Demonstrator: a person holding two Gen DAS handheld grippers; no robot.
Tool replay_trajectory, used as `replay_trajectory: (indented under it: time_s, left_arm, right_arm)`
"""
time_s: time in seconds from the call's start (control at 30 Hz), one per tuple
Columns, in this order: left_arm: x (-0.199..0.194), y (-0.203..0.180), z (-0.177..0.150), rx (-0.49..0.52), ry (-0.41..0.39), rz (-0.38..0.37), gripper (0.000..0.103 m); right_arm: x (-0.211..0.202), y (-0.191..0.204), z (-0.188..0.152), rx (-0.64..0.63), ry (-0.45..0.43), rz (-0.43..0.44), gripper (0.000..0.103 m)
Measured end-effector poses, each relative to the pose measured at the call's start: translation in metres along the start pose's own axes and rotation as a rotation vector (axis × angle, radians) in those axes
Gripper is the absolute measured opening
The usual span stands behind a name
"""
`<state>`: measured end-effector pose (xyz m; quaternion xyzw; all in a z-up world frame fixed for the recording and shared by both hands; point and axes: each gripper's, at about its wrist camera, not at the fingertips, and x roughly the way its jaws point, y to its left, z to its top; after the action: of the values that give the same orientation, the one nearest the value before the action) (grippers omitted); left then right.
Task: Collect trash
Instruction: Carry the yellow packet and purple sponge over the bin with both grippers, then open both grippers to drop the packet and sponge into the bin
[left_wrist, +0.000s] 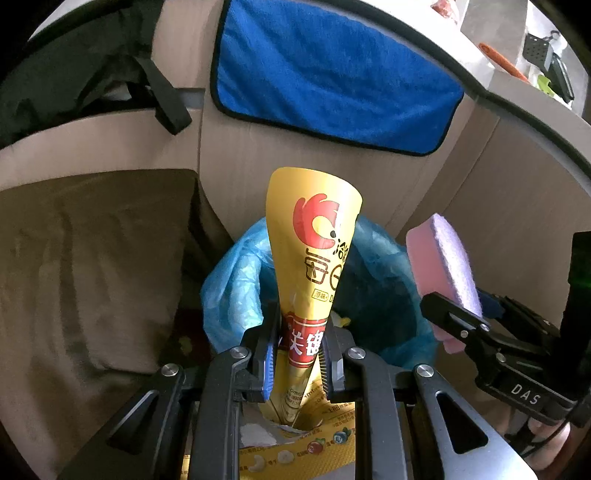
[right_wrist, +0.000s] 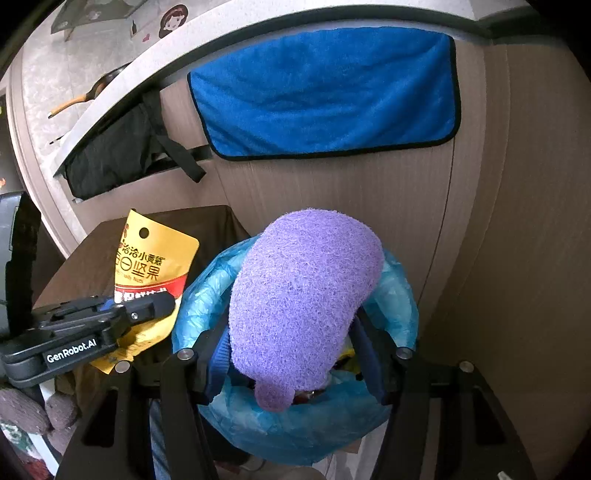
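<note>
My left gripper (left_wrist: 297, 350) is shut on a yellow snack pouch (left_wrist: 314, 236) that stands up from its jaws, pinched into a narrow fold. The same pouch (right_wrist: 155, 258) and left gripper (right_wrist: 147, 310) show at the left of the right wrist view. My right gripper (right_wrist: 291, 350) is shut on a purple-and-pink sponge (right_wrist: 303, 291), held across its width. In the left wrist view the sponge (left_wrist: 447, 269) hangs at the right in the right gripper (left_wrist: 458, 321). Both are held just above a bin lined with a blue bag (left_wrist: 236, 280), also seen as a blue-lined bin (right_wrist: 295, 428) below the sponge.
A blue towel (left_wrist: 332, 81) hangs on the wooden cabinet front (left_wrist: 369, 177) behind the bin. A black bag (right_wrist: 110, 162) sits in a gap under the counter (right_wrist: 48, 85). A brown cushion (left_wrist: 85, 266) lies left of the bin. Some trash lies inside the bag.
</note>
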<state>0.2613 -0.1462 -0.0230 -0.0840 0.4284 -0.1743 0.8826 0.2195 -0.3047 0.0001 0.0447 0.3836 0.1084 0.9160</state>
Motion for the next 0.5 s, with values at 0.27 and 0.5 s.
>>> replay_trajectory:
  time_s: [0.27,0.5]
  left_arm:
    - [0.016,0.006,0.003,-0.011,0.029,-0.02,0.02]
    - [0.022,0.009,0.012,-0.023,0.031,-0.046,0.02]
  right_arm:
    - [0.014,-0.006,0.0,0.029,0.023,-0.005,0.056]
    - [0.029,-0.012,0.002,0.048,0.043,-0.012,0.057]
